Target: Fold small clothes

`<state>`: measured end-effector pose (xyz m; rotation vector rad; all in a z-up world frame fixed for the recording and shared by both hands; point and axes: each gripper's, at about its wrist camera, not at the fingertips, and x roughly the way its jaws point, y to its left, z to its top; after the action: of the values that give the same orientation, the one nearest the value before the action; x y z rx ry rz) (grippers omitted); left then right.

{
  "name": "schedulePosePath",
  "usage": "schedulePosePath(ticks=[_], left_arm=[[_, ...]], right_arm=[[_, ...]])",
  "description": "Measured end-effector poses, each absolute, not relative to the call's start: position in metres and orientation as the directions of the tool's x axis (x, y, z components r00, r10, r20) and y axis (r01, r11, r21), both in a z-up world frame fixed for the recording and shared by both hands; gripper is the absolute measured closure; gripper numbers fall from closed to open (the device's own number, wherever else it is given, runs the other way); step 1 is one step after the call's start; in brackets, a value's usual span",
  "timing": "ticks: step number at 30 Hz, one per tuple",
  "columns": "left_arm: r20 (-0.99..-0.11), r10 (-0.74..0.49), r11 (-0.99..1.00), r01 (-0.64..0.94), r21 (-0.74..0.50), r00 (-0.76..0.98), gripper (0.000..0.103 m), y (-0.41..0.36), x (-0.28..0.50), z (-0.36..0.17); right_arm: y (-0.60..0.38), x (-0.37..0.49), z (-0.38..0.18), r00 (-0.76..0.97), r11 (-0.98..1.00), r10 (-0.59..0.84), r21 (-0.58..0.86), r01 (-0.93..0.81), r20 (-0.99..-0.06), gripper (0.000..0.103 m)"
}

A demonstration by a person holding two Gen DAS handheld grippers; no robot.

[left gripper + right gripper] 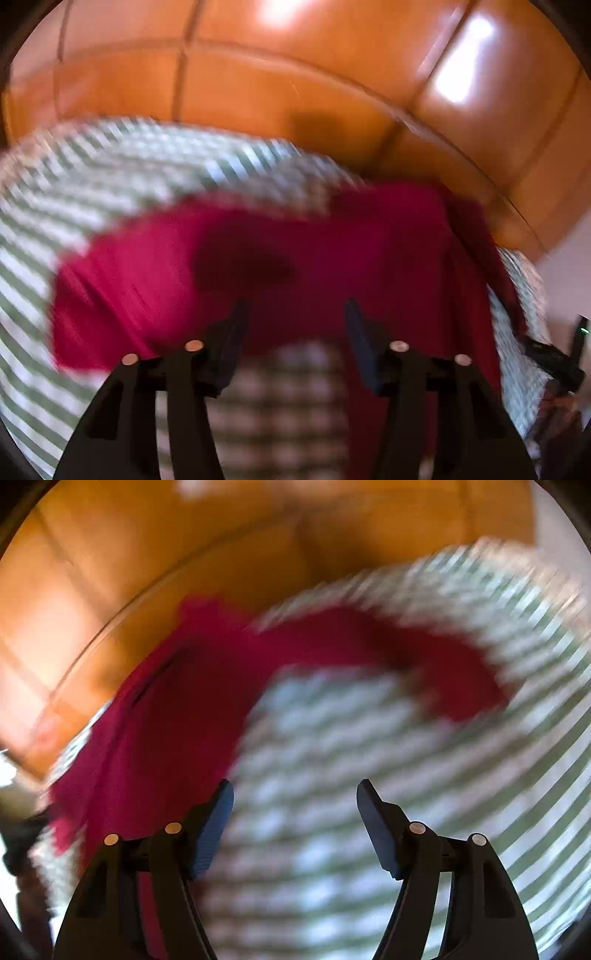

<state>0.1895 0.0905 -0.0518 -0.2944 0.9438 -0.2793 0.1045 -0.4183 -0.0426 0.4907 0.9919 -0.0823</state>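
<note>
Both views are pretty motion-blurred, so details are soft. In the left wrist view, the green-and-white striped cloth (74,229) covers the surface on the left side and its far edge curves along a glossy orange wooden panel (295,81) behind it. The red garment (332,258) lies spread on the stripes across the middle, its right edge reaching toward that wood. The left claw (295,314) sits over the garment's near edge, jaws spread apart with nothing pinched between them. At far right there's a dark device with a small green light (576,343); can't tell what it is.

The right wrist view shows what the other doesn't: lots of bare striped cloth (480,738) to the right, open room there. Here the red garment (177,709) runs up the left and arcs across the top, with orange wood (110,572) beyond. The right claw (295,794) is spread wide over bare stripes, holding nothing, garment just beside its left finger.
</note>
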Motion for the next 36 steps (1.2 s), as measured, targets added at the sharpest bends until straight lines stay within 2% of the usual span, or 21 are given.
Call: schedulePosePath(ticks=[2,5,7,10,11,12,13,15,20,25,29,32,34,35,36], left_arm=[[-0.745,-0.417,0.901,0.132,-0.413,0.52,0.055,0.077,0.171,-0.061],[-0.706,-0.515,0.847,0.16,-0.507,0.486,0.055,0.064,0.142,-0.072],[-0.729,-0.508,0.855,0.168,-0.49,0.46,0.055,0.054,0.135,-0.08],[-0.77,-0.475,0.876,0.15,-0.458,0.426,0.057,0.04,0.136,-0.095],[-0.772,-0.474,0.877,0.145,-0.459,0.425,0.068,0.036,0.138,-0.096],[-0.77,-0.482,0.873,0.153,-0.463,0.419,0.085,0.034,0.14,-0.096],[-0.77,-0.493,0.868,0.164,-0.469,0.405,0.091,0.03,0.141,-0.095],[-0.763,-0.486,0.872,0.176,-0.457,0.426,0.097,0.03,0.139,-0.085],[-0.7,-0.513,0.856,0.233,-0.462,0.497,0.098,0.055,0.123,-0.035],[-0.69,-0.503,0.863,0.272,-0.425,0.52,0.098,0.09,0.082,-0.008],[-0.741,-0.481,0.876,0.239,-0.418,0.469,0.098,0.103,0.048,-0.03],[-0.81,-0.436,0.9,0.192,-0.392,0.392,0.097,0.1,0.034,-0.064],[-0.829,-0.398,0.917,0.157,-0.366,0.392,0.084,0.101,0.034,-0.073],[-0.824,-0.387,0.921,0.128,-0.369,0.414,0.071,0.108,0.036,-0.071],[-0.817,-0.365,0.928,0.11,-0.355,0.446,0.057,0.114,0.036,-0.066]], right_arm=[[-0.389,0.096,-0.059,0.516,0.868,0.275,0.44,0.231,-0.811,0.042],[-0.356,0.086,-0.067,0.515,0.869,0.31,0.458,0.187,-0.799,0.042],[-0.346,0.085,-0.068,0.516,0.847,0.359,0.504,0.171,-0.778,0.048],[-0.335,0.091,-0.068,0.511,0.858,0.36,0.491,0.147,-0.781,0.067],[-0.335,0.092,-0.068,0.509,0.855,0.369,0.499,0.143,-0.778,0.079],[-0.334,0.093,-0.066,0.508,0.854,0.373,0.501,0.138,-0.776,0.089],[-0.334,0.094,-0.063,0.511,0.862,0.363,0.489,0.133,-0.779,0.091],[-0.333,0.09,-0.05,0.533,0.874,0.346,0.472,0.117,-0.772,0.094],[-0.351,0.069,0.004,0.628,0.911,0.287,0.409,0.056,-0.724,0.094],[-0.383,0.034,0.032,0.658,0.948,0.188,0.311,0.073,-0.729,0.095],[-0.4,0.01,-0.007,0.56,0.967,0.108,0.217,0.131,-0.821,0.095],[-0.404,0.001,-0.043,0.484,0.972,0.079,0.176,0.158,-0.871,0.095],[-0.401,-0.001,-0.058,0.461,0.977,0.043,0.133,0.165,-0.886,0.095],[-0.4,0.0,-0.059,0.464,0.977,0.039,0.132,0.169,-0.885,0.094],[-0.401,0.001,-0.057,0.468,0.976,0.033,0.129,0.175,-0.883,0.086]])
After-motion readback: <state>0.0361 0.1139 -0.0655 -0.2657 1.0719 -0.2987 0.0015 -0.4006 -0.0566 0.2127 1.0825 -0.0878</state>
